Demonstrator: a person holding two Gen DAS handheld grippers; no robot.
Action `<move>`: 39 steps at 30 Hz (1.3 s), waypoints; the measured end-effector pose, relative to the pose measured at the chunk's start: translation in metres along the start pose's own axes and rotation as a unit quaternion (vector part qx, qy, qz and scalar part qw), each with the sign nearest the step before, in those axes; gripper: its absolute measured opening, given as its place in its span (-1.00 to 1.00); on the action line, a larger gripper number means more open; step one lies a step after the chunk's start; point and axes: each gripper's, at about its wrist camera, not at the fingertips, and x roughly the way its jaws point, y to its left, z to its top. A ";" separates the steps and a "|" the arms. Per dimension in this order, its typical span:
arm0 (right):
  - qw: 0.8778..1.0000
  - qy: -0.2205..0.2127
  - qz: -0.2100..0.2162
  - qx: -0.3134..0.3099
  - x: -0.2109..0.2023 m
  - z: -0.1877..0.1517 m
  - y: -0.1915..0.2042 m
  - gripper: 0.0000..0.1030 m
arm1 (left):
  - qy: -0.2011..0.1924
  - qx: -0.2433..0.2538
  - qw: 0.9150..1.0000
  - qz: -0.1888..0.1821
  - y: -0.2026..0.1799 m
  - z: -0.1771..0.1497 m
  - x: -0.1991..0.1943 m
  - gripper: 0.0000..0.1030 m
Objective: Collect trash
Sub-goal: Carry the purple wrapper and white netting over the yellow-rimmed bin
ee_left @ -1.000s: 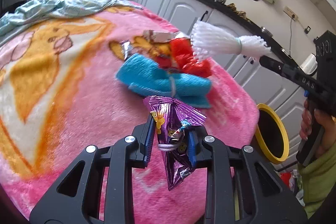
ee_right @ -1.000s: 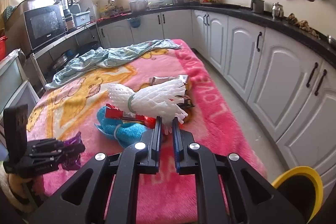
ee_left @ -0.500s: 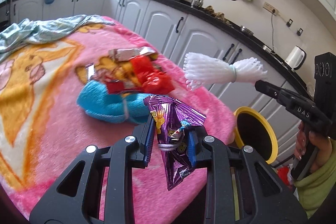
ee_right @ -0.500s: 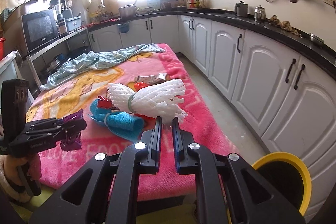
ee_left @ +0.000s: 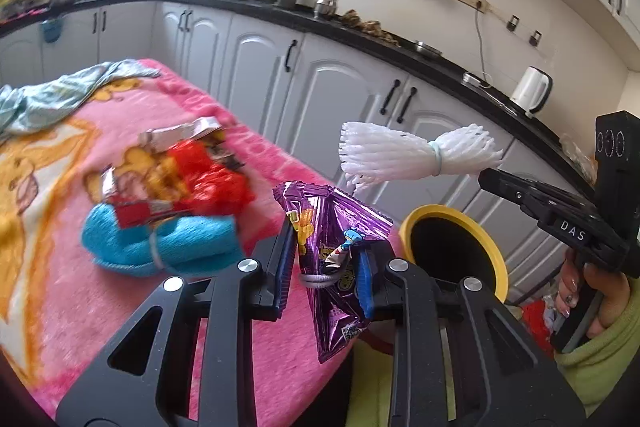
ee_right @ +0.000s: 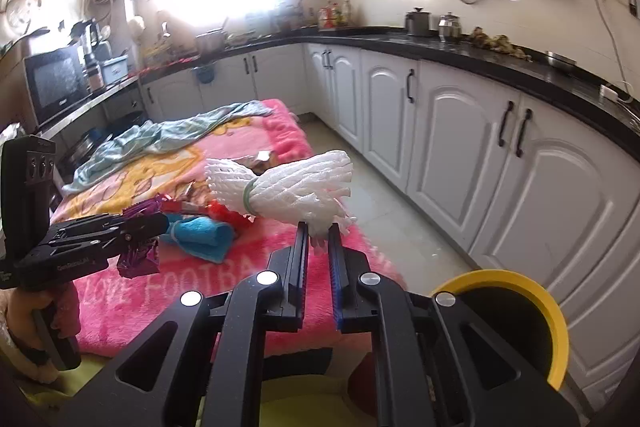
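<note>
Trash in both tools, lifted off pink blanket for carry to yellow bin. Left gripper clamped on purple snack bag; right gripper pinched nearly closed on white foam net, near bin rim.

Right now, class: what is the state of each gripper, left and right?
Left gripper: closed on the purple snack bag.
Right gripper: closed on the white foam net.
</note>
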 end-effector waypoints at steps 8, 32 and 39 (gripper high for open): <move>0.999 -0.020 -0.031 0.031 -0.029 -0.009 -0.031 -0.81 | -0.001 0.028 0.999 -0.024 -0.032 0.011 0.013 -0.61; 0.979 -0.066 -0.155 0.117 -0.108 -0.045 -0.118 -0.81 | 0.011 0.095 0.991 -0.096 -0.135 0.020 0.063 -0.61; 0.972 -0.057 -0.195 0.118 -0.118 -0.056 -0.134 -0.81 | 0.017 0.105 0.988 -0.114 -0.156 0.014 0.076 -0.61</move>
